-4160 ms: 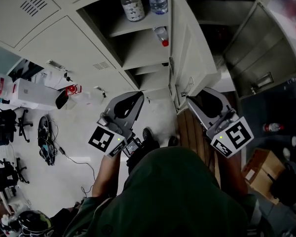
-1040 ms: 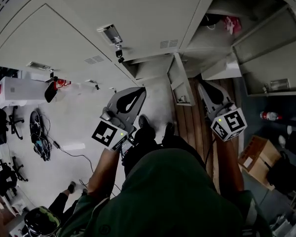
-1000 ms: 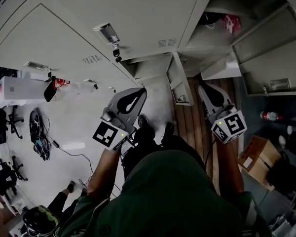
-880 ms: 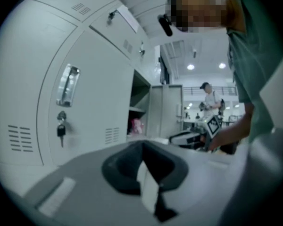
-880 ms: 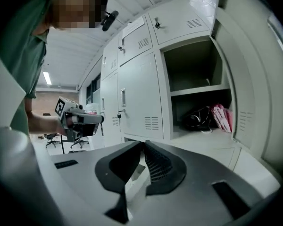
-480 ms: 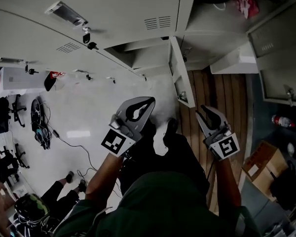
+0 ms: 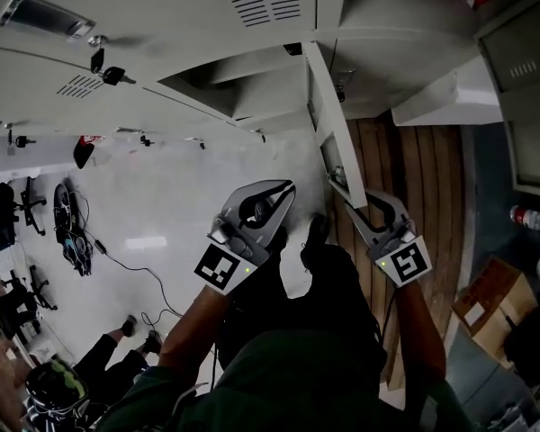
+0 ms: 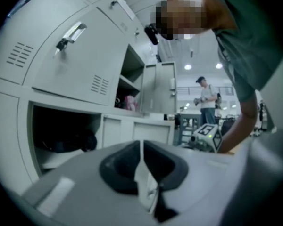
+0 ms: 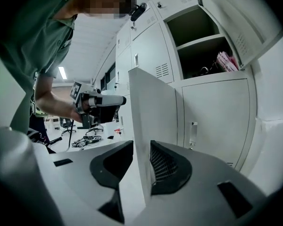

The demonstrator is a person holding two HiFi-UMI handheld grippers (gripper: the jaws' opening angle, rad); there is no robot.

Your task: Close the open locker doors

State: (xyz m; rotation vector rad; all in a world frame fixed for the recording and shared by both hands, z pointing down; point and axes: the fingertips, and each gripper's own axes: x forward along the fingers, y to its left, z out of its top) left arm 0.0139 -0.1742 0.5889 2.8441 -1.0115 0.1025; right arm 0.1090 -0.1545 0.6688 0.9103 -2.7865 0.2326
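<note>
In the head view, the open locker door (image 7: 328, 124) stands edge-on above the white floor (image 7: 162, 214) and wood planks (image 7: 414, 178), and its near end meets your right hand-held gripper (image 7: 367, 207). In the left gripper view, your left hand-held gripper (image 8: 141, 147) is closed on nothing. Beyond it, an open locker (image 8: 127, 86) holds something pink (image 8: 130, 102). In the right gripper view, the right jaws are opening with the door's edge between them.

- The head view is dim and grey; the pale floor (image 7: 180, 196) at left carries one soft bright reflection.
- Both gripper views bend straight lines toward black, rounded corners.
- Ceiling lights (image 8: 187, 67) glare far off; the near left hand-held gripper (image 8: 141, 147) is blurred.
</note>
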